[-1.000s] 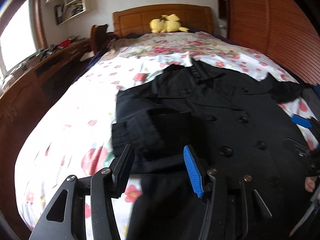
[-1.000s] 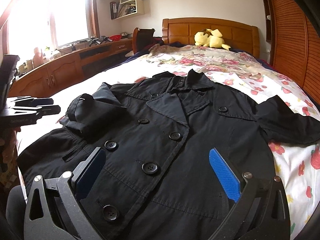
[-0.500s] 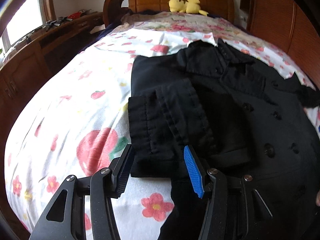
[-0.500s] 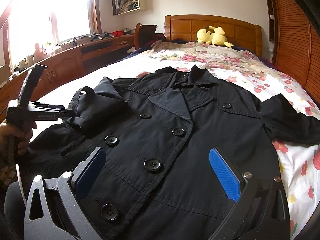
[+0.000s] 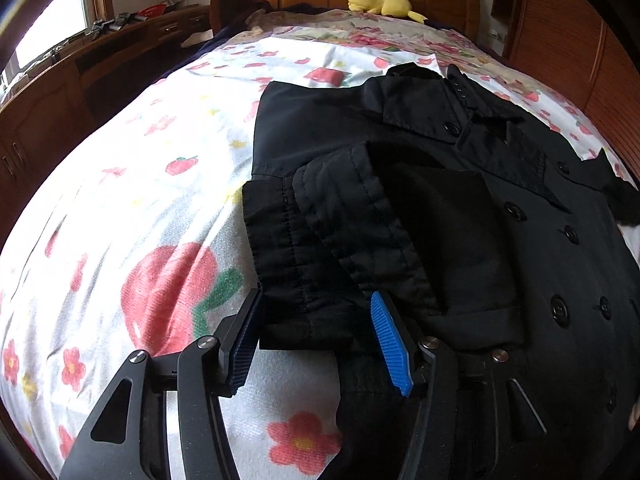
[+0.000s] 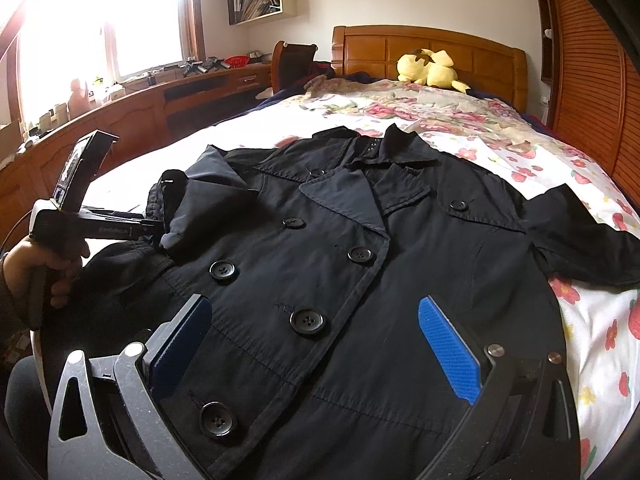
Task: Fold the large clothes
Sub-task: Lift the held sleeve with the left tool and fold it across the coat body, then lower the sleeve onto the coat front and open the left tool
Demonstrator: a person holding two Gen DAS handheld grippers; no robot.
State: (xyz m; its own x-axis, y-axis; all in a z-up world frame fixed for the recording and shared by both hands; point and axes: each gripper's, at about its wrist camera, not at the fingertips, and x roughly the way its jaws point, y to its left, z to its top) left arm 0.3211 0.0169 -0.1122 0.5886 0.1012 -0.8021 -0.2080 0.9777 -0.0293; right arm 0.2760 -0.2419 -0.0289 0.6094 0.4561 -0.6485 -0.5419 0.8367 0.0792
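A black double-breasted coat (image 6: pixel 360 264) lies face up on the bed, collar toward the headboard. Its left sleeve (image 5: pixel 340 240) is folded in over the chest, cuff toward me. My left gripper (image 5: pixel 320 340) is open, its jaws on either side of the sleeve cuff (image 5: pixel 296 304); it also shows at the left of the right wrist view (image 6: pixel 154 230), at the sleeve. My right gripper (image 6: pixel 316 344) is open and empty, low over the coat's front below the buttons. The right sleeve (image 6: pixel 576 236) lies spread out to the right.
The bed has a white floral sheet (image 5: pixel 132 208) and a wooden headboard (image 6: pixel 428 56) with a yellow plush toy (image 6: pixel 430 68). A wooden desk and cabinets (image 6: pixel 132 120) run along the left side under a window. A slatted wooden wardrobe (image 6: pixel 588 80) stands on the right.
My left gripper has moved forward and down until its open jaws straddle the folded sleeve's cuff. My right gripper has stayed nearly still over the coat front.
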